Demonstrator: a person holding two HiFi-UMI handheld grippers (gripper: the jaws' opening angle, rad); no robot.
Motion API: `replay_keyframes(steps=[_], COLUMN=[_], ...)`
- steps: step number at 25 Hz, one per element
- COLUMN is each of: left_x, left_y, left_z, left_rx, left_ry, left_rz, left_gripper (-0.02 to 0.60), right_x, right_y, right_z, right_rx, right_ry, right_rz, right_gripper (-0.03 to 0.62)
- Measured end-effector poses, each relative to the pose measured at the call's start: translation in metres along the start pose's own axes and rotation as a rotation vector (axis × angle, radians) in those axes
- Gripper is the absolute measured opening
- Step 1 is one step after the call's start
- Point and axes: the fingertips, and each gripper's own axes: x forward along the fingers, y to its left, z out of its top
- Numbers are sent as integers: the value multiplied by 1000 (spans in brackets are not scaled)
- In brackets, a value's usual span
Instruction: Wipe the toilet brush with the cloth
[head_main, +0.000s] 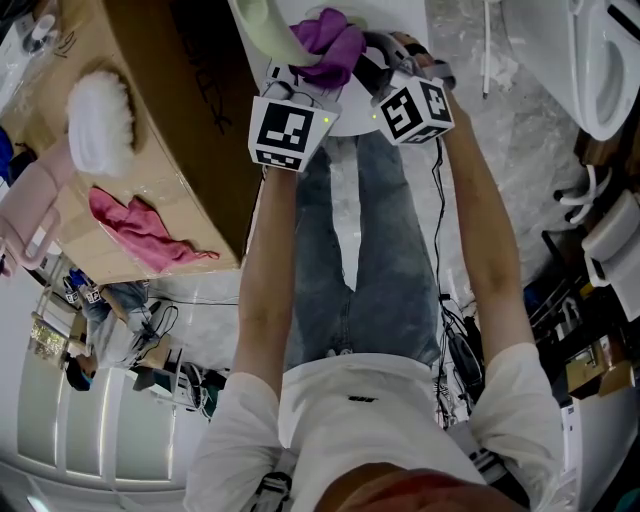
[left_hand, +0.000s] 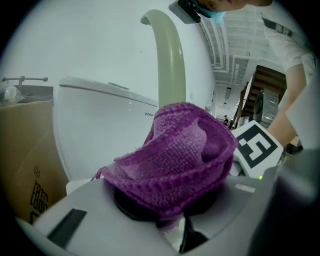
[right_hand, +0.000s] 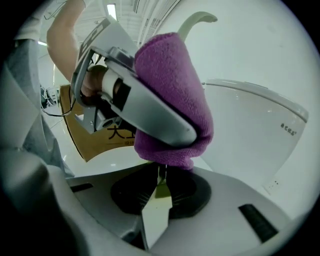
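Count of items, by kind.

- **Tools:** 2, the left tool (head_main: 316, 64) and the right tool (head_main: 372, 52).
- **Marker cubes:** 2, 1 on the left tool (head_main: 290, 130) and 1 on the right tool (head_main: 415, 108).
- **Cloths:** 2, made up of 1 purple cloth (head_main: 332, 40) and 1 pink cloth (head_main: 145, 232).
- **Toilet brush handle** (head_main: 262, 25): 1, pale green.
- **Cardboard box** (head_main: 175, 90): 1.
- **White fluffy item** (head_main: 100, 120) on that box: 1.
- **Forearms:** 2, left forearm (head_main: 268, 270) and right forearm (head_main: 490, 250).
- **White toilets:**
  - 1 toilet bowl (head_main: 600, 70) in the head view.
  - 1 toilet cistern (left_hand: 100, 130) in the left gripper view.
  - It cannot be told whether these 2 are parts of 1 fixture.
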Motion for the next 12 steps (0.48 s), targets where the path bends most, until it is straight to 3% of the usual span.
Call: replay_keyframes(steps=[12], left_x=[7], left_y=[5], left_z=[-15], left_rx=[-15], left_ry=[55], left_rz=[5], left_gripper=[87], right_x=[1], right_y=[0], right_z=[0], right_rx=[2], right_ry=[-1], right_rz=[-5], right_gripper=[49])
